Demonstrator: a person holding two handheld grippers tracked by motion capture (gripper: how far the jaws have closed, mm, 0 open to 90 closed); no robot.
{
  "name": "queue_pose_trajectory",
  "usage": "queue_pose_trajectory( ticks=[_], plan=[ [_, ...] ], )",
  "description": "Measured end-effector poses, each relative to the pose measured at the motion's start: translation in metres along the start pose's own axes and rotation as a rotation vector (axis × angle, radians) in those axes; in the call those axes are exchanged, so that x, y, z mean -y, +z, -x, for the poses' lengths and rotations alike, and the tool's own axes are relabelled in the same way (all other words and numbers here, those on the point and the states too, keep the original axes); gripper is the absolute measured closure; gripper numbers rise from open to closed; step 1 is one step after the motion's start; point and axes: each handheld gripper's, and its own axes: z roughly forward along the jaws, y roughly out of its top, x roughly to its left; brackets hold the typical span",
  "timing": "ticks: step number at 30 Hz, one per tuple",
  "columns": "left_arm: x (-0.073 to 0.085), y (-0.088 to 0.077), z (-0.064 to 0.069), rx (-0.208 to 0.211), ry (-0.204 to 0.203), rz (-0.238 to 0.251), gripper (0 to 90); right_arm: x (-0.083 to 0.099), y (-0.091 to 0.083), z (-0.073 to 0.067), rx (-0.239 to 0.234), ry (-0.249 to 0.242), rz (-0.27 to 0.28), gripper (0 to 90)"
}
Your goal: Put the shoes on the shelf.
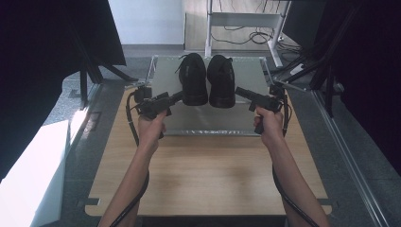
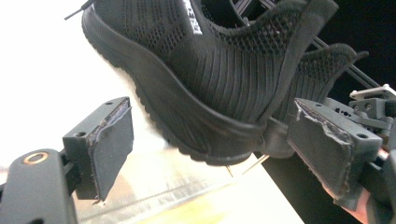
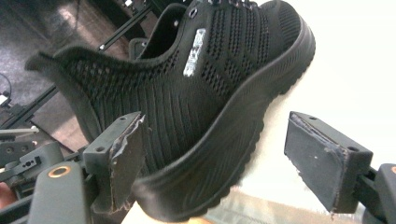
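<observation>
Item: pair of black mesh sneakers, standing upright side by side on a metal tray (image 1: 208, 124) at the far end of the wooden counter (image 1: 208, 175), toes pointing away from the person, heels toward the tray's near rim. Left sneaker (image 1: 193, 78) and right sneaker (image 1: 221, 80) nearly touch along their inner sides. Left gripper (image 1: 178, 97): just beside the left sneaker's heel, on its outer side; in the left gripper view its jaws stand wide apart with the heel (image 2: 219, 116) between them and the pads clear of the sole. Right gripper (image 1: 240, 91): just beside the right sneaker's heel, likewise on the outer side; in the right gripper view its jaws are spread, the heel (image 3: 168, 154) close against one pad, no clamp evident. Status, as judged: both sneakers rest flat on the tray, neither lifted. Either a grasp is about to be made or the pair has been set down; the pictures do not tell which.
</observation>
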Motion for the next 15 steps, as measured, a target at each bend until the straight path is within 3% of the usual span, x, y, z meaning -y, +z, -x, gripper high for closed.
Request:
queue_pose_trajectory(
  ticks=[8, 15],
  plan=[
    [0.012, -0.006, 0.002, -0.017, 0.044, -0.028, 13.7, 0.010, -0.006, 0.001, -0.004, -0.040, -0.059, 20.8],
    [0.024, -0.005, 0.003, -0.036, 0.080, -0.065, 7.8, 0.019, -0.011, 0.001, -0.010, -0.073, -0.077, 20.3]
  ],
)
